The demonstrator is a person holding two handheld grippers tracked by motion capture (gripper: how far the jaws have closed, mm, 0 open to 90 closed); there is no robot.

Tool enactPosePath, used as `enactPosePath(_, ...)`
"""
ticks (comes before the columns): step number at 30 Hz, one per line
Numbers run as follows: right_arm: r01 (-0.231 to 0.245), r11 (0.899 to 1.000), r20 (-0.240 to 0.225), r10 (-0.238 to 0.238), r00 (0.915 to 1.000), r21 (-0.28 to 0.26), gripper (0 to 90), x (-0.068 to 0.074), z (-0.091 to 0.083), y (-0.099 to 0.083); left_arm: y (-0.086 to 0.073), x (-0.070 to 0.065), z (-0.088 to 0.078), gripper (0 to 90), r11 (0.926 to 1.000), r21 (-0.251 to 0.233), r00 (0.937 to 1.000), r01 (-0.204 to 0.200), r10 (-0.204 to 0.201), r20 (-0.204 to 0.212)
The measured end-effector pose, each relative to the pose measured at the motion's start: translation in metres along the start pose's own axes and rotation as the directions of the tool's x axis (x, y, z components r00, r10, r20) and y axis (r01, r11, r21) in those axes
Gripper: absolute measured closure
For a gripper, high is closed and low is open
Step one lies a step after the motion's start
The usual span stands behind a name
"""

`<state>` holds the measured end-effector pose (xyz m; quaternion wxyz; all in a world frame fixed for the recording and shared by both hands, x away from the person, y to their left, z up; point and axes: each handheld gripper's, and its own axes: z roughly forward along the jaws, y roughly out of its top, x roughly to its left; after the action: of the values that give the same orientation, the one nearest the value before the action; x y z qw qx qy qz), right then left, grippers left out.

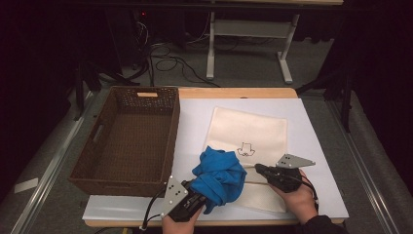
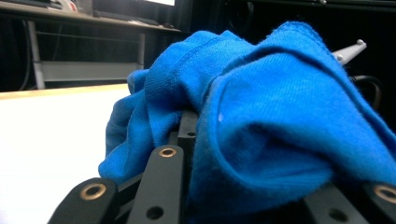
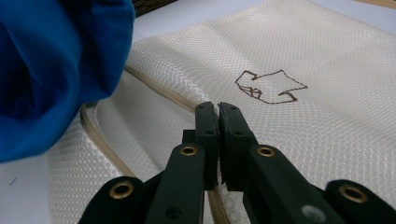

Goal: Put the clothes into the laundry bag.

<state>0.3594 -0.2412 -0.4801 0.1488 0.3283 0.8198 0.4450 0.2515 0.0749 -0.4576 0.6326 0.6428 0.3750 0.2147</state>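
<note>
Blue cloth [image 1: 219,178], cream mesh bag [image 1: 253,129] with brown drawing [image 1: 246,148], brown wicker basket [image 1: 97,168]

left hand-held gripper [image 1: 202,187] tips hidden (under blue cloth [image 1: 219,176])

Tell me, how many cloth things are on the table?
2. A crumpled blue cotton garment sits bunched over the left gripper near the table's front edge. A flat cream mesh bag with a small drawing lies beside it, partly under it. More could be hidden beneath.

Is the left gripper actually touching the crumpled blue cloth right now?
Touching. In the left gripper view the crumpled blue cloth lies bunched over and between the black jaws of the left gripper; the high view shows the cloth draped on it.
</note>
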Motion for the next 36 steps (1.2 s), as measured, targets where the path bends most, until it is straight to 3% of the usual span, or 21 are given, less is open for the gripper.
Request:
enactPosePath(9, -0.009, 1.000, -0.001, 0.009, 1.0000, -0.014, 88.3, -0.001, -0.001, 0.001, -0.008, -0.013, 0.030, 73.6, 0.9993, 0.023, 0.9995, -0.030, 0.030, -0.004)
enactPosePath(15, -0.009, 1.000, -0.001, 0.009, 1.0000, -0.022, 88.4, -0.002, -0.003, 0.002, -0.035, -0.024, 0.049, 73.5, 0.9891, 0.128, 0.9972, -0.074, 0.072, 0.019)
enactPosePath(19, -0.008, 1.000, -0.003, 0.008, 1.0000, -0.026, 88.4, -0.002, -0.003, 0.002, -0.045, -0.026, 0.056, 73.5, 0.9814, 0.175, 0.9966, -0.079, 0.074, 0.034)
enactPosePath(27, -0.010, 0.999, -0.004, 0.010, 0.9999, -0.040, 88.4, -0.002, -0.006, 0.004, -0.055, -0.025, 0.075, 72.9, 0.9574, 0.286, 0.9984, -0.043, 0.030, 0.048)
enactPosePath(30, -0.009, 0.999, -0.006, 0.009, 0.9999, -0.044, 88.4, -0.001, -0.007, 0.004, -0.054, -0.026, 0.084, 72.8, 0.9413, 0.332, 0.9981, -0.060, 0.051, 0.034)
enactPosePath(36, -0.011, 0.999, -0.005, 0.011, 0.9999, -0.048, 88.4, 0.000, -0.008, 0.004, -0.050, -0.027, 0.100, 71.8, 0.9230, 0.380, 0.9983, -0.058, 0.055, 0.019)
